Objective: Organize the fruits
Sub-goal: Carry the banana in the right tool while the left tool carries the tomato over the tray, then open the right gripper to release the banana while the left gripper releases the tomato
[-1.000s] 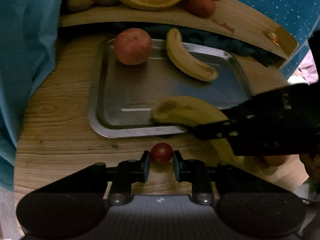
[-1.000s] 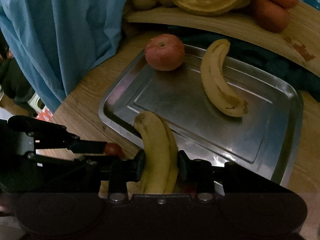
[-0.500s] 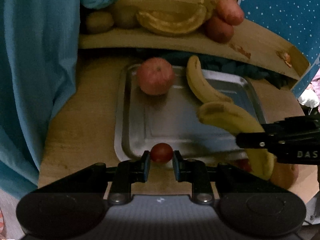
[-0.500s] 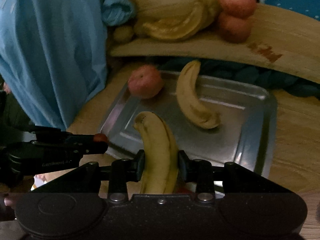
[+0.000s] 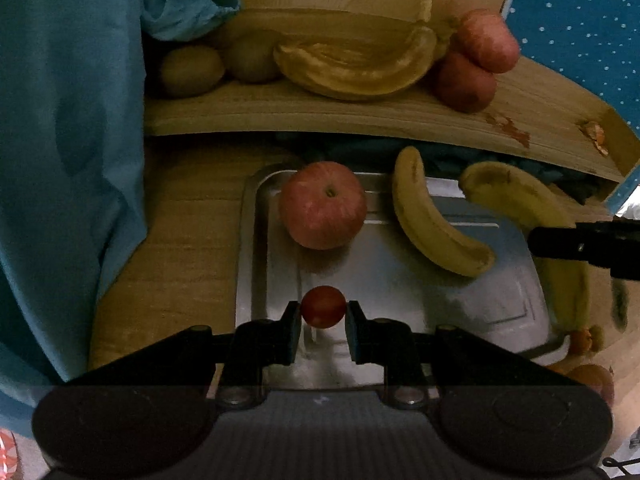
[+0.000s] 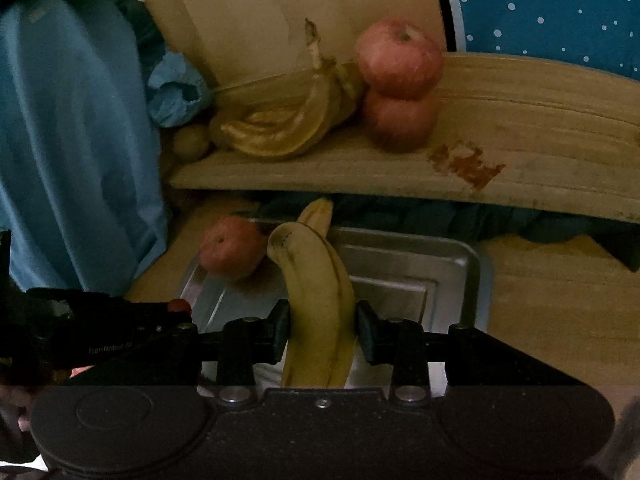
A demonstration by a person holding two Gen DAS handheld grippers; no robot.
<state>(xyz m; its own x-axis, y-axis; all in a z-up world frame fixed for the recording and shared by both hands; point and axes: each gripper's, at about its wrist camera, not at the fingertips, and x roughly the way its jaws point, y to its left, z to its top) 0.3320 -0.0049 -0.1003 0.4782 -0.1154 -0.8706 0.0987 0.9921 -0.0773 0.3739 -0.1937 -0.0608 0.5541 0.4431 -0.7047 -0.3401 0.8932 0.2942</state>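
Observation:
A steel tray [image 5: 492,304] lies on the wooden table and holds a red apple [image 5: 322,210] at its back left and a banana [image 5: 434,226] beside it. My left gripper [image 5: 323,312] is shut on a small red cherry tomato [image 5: 323,306], held over the tray's front left. My right gripper [image 6: 322,320] is shut on a second banana [image 6: 320,304], held above the tray's right side; in the left wrist view this banana [image 5: 520,204] shows at the right. In the right wrist view the tray [image 6: 452,272], the apple [image 6: 231,251] and the tomato [image 6: 179,305] lie below.
A raised wooden shelf [image 5: 360,114] behind the tray carries a banana bunch [image 5: 356,64], two red apples [image 5: 478,60] and two kiwis [image 5: 192,70]. Blue cloth [image 5: 68,160] hangs at the left. A dotted blue surface [image 5: 580,20] is at the back right. More fruit [image 5: 588,340] lies right of the tray.
Both grippers have moved forward over the tray and risen. The tomato now hangs above the tray's front left, and the held banana has shifted toward the tray's right side.

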